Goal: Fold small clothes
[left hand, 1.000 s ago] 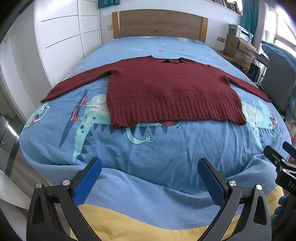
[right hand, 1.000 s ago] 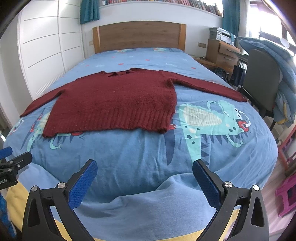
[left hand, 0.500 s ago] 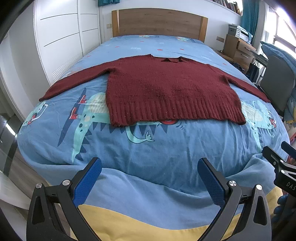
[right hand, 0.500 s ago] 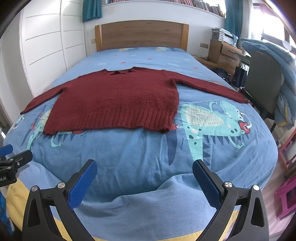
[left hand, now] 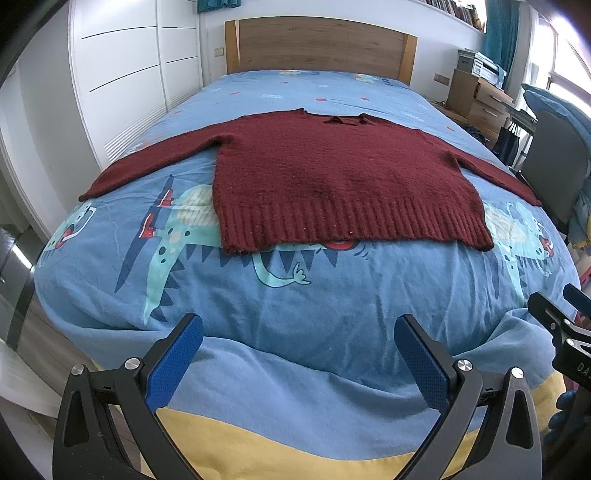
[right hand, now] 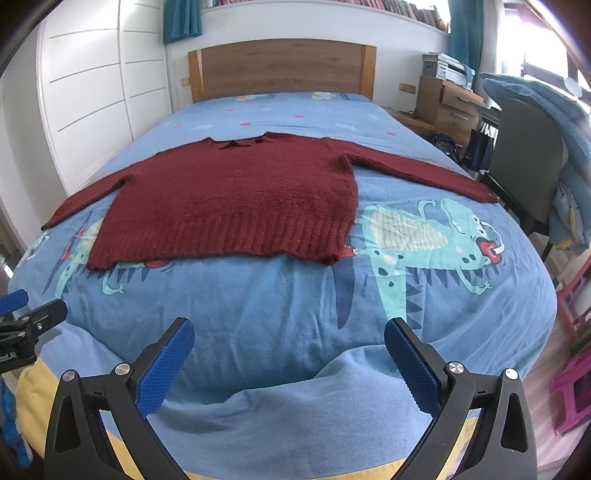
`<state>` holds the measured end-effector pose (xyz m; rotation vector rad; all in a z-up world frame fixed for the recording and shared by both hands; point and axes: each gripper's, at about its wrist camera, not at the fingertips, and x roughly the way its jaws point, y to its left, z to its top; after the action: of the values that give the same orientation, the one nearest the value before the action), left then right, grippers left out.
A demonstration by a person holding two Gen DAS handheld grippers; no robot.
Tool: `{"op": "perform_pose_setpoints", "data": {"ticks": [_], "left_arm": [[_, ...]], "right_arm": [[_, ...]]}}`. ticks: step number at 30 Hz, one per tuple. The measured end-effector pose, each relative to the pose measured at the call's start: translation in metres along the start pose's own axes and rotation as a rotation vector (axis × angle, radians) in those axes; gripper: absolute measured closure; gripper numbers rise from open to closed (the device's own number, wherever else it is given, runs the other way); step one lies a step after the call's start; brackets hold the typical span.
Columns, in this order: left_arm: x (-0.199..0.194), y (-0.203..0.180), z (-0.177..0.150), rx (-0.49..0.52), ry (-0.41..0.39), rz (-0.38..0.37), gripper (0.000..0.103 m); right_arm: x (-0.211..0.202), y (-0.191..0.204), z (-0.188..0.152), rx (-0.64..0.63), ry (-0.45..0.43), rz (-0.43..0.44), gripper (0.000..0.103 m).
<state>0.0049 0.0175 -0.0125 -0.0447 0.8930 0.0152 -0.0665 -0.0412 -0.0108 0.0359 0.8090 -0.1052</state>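
Dark-red knitted sweater point(left hand: 343, 181) lies flat mid-bed, bare blue dinosaur-print duvet point(left hand: 295, 295) below its hem; left gripper point(left hand: 298, 332) and right gripper point(right hand: 289, 336), both spread wide, hover apart from it.

Beyond the left tool point(left hand: 298, 334), the sweater point(left hand: 343, 181) covers part of the dinosaur print point(left hand: 177, 236). The right tool point(left hand: 565, 325) is cut by the picture's edge. Book point(right hand: 402, 8) titles are too small to read.
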Motion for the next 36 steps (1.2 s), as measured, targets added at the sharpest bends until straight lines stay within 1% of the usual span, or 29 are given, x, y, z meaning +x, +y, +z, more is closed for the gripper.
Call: {"op": "perform_pose_setpoints", "data": {"ticks": [16,24,29,36], "left_arm": [[0.009,0.007,-0.001,0.0,0.022,0.032,0.001],[0.01,0.008,0.004,0.022,0.033,0.05,0.001],[0.008,0.012,0.014,0.011,0.046,0.059,0.001],[0.01,0.023,0.032,-0.017,0.071,0.047,0.001]], "right_arm": [[0.003,-0.003,0.004,0.031,0.02,0.028,0.0],[-0.001,-0.004,0.015,0.053,0.013,0.057,0.0],[-0.001,-0.01,0.022,0.074,0.006,0.06,0.0],[0.0,-0.035,0.042,0.13,-0.015,0.06,0.0]]}}
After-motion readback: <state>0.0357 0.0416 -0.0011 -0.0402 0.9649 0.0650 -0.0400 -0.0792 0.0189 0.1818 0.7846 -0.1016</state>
